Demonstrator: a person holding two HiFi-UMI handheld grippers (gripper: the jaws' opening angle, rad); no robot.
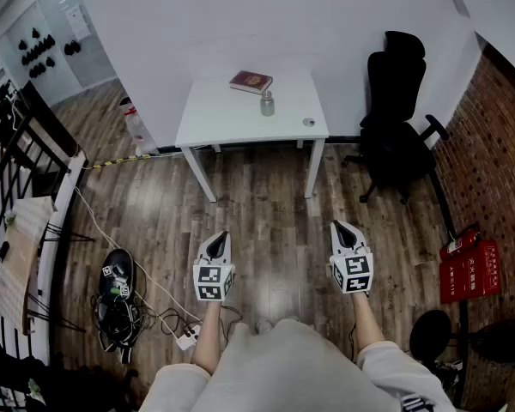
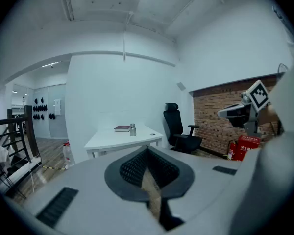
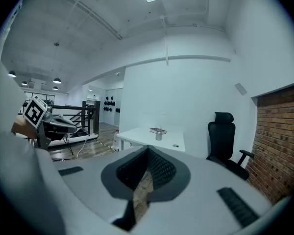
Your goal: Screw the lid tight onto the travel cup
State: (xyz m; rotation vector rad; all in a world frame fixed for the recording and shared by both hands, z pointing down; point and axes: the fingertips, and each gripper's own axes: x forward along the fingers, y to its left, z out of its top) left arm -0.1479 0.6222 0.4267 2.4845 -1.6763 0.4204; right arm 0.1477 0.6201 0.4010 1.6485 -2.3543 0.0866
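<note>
A person is standing well back from a white, flat-topped rectangular table (image 1: 232, 123), holding two grippers out over the wood-plank floor (image 1: 266, 200). The left gripper (image 1: 220, 237) is showing its two dark, ribbed pads pressed together into a point, with nothing between them. The right gripper (image 1: 341, 229) is likewise closed and empty, its textured pads meeting along a thin seam. The travel cup (image 1: 267, 103), a small metal cylinder, is standing upright near the middle of the table, well away from both grippers. A small round lid (image 1: 308, 122) is lying apart from it toward the table's right front corner. A flat dark-red book (image 1: 251, 81) is resting just behind the cup. A black padded office chair (image 1: 399, 118) is standing beside a brick wall (image 1: 498, 144).
</note>
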